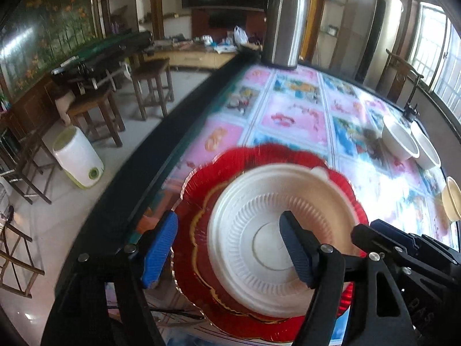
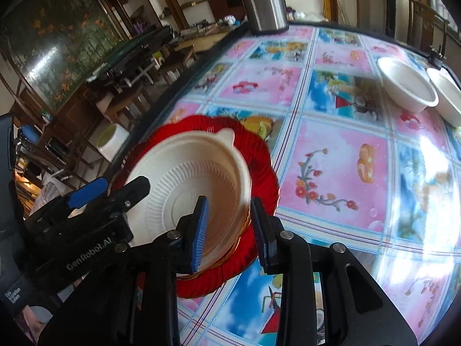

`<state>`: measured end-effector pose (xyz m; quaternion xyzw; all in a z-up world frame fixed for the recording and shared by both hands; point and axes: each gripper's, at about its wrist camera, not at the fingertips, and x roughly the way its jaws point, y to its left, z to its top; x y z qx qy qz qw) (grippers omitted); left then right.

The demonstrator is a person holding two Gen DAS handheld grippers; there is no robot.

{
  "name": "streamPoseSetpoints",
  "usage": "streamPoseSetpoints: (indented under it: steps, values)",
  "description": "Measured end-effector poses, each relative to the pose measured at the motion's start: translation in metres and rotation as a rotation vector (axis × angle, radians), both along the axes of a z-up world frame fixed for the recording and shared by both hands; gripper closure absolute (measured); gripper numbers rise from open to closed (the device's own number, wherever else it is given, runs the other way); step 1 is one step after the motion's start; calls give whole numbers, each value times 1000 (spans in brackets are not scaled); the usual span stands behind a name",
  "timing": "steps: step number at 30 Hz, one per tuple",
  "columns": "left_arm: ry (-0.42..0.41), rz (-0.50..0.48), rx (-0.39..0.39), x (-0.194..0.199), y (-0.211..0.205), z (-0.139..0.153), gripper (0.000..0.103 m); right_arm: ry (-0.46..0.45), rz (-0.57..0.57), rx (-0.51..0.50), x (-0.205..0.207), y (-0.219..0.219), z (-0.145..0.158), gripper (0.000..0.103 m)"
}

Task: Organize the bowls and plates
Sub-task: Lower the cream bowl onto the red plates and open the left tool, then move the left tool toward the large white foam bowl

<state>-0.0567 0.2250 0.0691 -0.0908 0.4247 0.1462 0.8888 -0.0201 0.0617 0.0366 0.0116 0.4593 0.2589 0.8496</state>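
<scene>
We judge the white plate point(image 1: 276, 239) light, thin and bendy, best pinched at its rim; left fingers point(image 1: 161, 248) are spread, right fingers point(image 2: 200, 230) straddle its rim unclamped.

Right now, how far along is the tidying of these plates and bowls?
Done: a white plate sits stacked on the red plates. In hand: nothing; the left gripper stands open over the stack, and the right gripper straddles its rim without pressing. Left: two white bowls still sit apart across the table.
</scene>
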Motion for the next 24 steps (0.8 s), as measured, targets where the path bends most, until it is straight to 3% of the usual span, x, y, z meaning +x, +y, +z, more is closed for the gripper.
streamPoseSetpoints:
  steps: [8, 24]
  values:
    - [-69, -19, 35, 4, -18, 20, 29, -67, -28, 13, -6, -18, 18, 73]
    - [-96, -157, 25, 35, -103, 25, 28, -88, -173, 22, 6, -103, 29, 73]
